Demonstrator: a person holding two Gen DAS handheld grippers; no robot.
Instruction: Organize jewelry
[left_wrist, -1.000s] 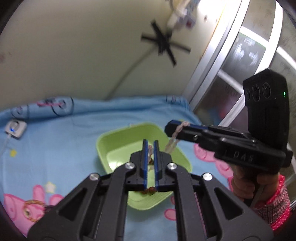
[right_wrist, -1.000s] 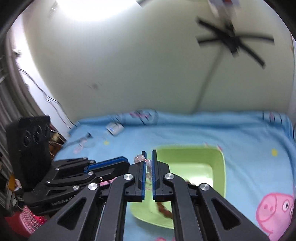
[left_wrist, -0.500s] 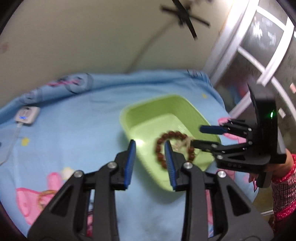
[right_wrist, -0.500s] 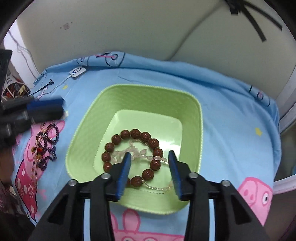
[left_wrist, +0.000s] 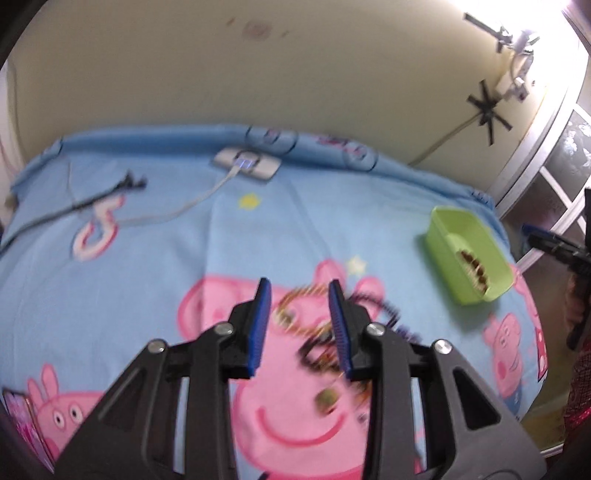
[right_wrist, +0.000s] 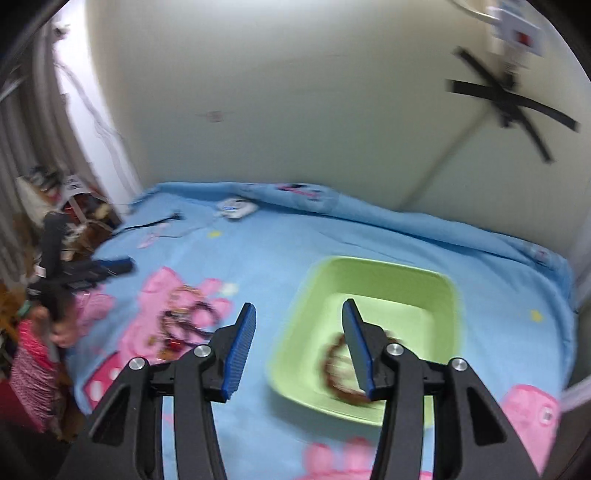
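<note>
A green tray (right_wrist: 436, 291) lies on the blue cartoon bedsheet with a brown bead bracelet (right_wrist: 334, 373) in it; it also shows at the right of the left wrist view (left_wrist: 480, 236). A pile of loose bracelets and chains (left_wrist: 321, 347) lies on the pink pig print, also seen in the right wrist view (right_wrist: 184, 325). My left gripper (left_wrist: 300, 317) is open and empty, just above that pile. My right gripper (right_wrist: 298, 334) is open and empty, above the tray's left rim.
A white charger with a cable (left_wrist: 245, 164) and a black cord (left_wrist: 74, 205) lie at the far side of the bed. The wall runs behind; a window frame (left_wrist: 532, 155) stands at the right. A pink item (left_wrist: 18, 417) lies at the near left edge.
Both grippers opened and dropped their bracelets into the tray. My left gripper then swung left to the loose pile. My right gripper pulled back from the tray.
</note>
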